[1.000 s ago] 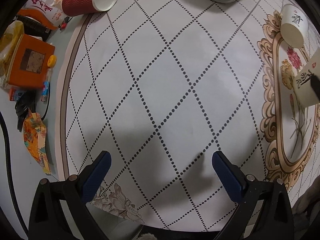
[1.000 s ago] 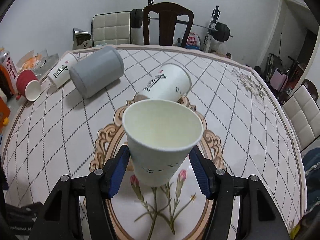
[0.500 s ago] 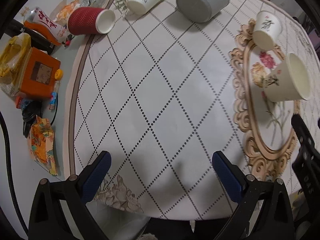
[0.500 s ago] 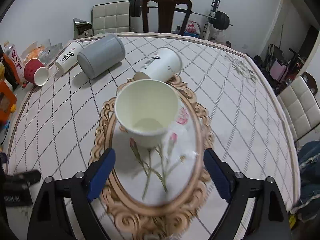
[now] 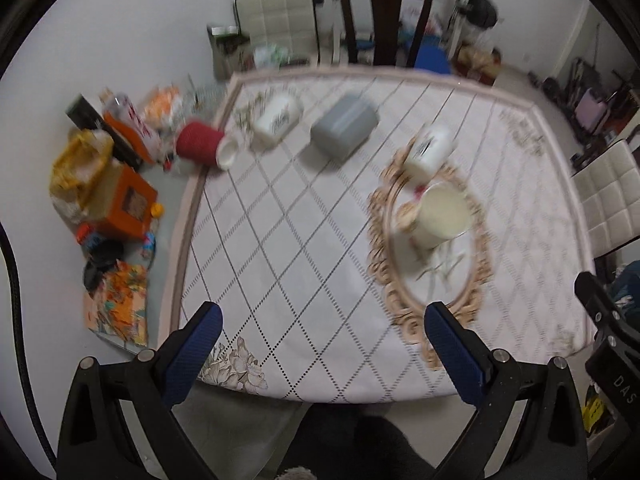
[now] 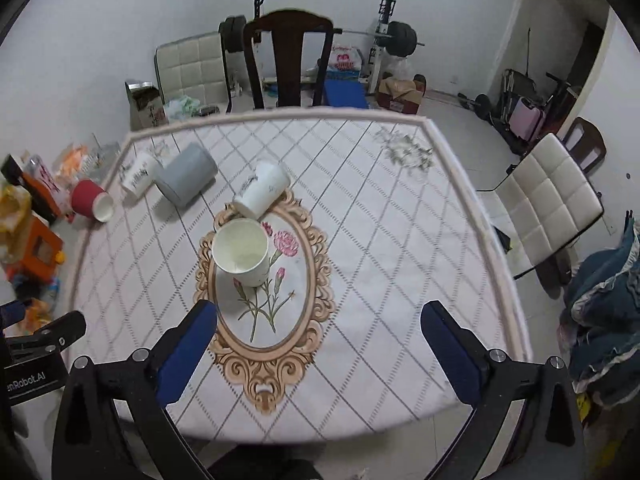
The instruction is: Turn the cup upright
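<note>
A white paper cup (image 6: 242,252) stands upright, mouth up, on the floral oval of the tablecloth; it also shows in the blurred left wrist view (image 5: 438,214). My right gripper (image 6: 318,344) is open and empty, pulled back above the table's near edge, well short of the cup. My left gripper (image 5: 320,346) is open and empty, also back over the near edge, left of the cup. Another white cup (image 6: 262,194) lies on its side just behind the upright one.
A grey cup (image 6: 186,178), a white printed cup (image 6: 138,174) and a red cup (image 6: 90,202) lie on their sides at the far left of the table (image 6: 400,240). Snack boxes and bags (image 6: 28,236) sit left of it. Chairs stand behind and to the right.
My right gripper has opened, let go of the white cup and drawn back and up. The cup now stands alone. My left gripper has also risen and pulled back.
</note>
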Demonstrator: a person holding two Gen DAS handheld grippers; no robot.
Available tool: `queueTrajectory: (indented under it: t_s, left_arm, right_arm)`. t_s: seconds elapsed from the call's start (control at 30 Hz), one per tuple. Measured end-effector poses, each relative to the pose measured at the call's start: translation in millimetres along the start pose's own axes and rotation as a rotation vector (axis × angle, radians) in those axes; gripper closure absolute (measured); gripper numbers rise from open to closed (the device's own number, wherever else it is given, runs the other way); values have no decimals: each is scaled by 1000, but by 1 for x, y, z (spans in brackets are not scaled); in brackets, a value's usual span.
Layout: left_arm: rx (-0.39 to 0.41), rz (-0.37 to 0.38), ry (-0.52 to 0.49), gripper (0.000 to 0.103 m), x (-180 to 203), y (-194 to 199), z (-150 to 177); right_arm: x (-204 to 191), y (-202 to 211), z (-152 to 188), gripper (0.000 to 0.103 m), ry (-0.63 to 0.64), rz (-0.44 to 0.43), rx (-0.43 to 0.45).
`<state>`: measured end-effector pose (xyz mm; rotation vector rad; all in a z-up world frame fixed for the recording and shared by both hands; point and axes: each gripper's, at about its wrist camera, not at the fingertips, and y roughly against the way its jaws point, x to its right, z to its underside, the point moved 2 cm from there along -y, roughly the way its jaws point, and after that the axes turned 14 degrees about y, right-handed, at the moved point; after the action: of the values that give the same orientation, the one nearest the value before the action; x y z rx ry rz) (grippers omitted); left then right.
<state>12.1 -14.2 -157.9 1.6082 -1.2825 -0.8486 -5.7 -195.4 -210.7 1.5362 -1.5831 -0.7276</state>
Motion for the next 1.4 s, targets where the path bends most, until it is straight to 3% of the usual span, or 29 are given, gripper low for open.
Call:
queueTrajectory:
  t_s: [0.3,0.63,1.4]
  left_arm:
    - [135,37,-7,0,14,103,12]
    - [196,52,23,0,5,152,28]
    - [243,41,55,0,-18,185,51]
  right_arm:
    - [39,119,-2,0,-17,-8,73]
    - [47,191,6,0,-3,-45,137]
    - [29,229,15,0,39,-62,177]
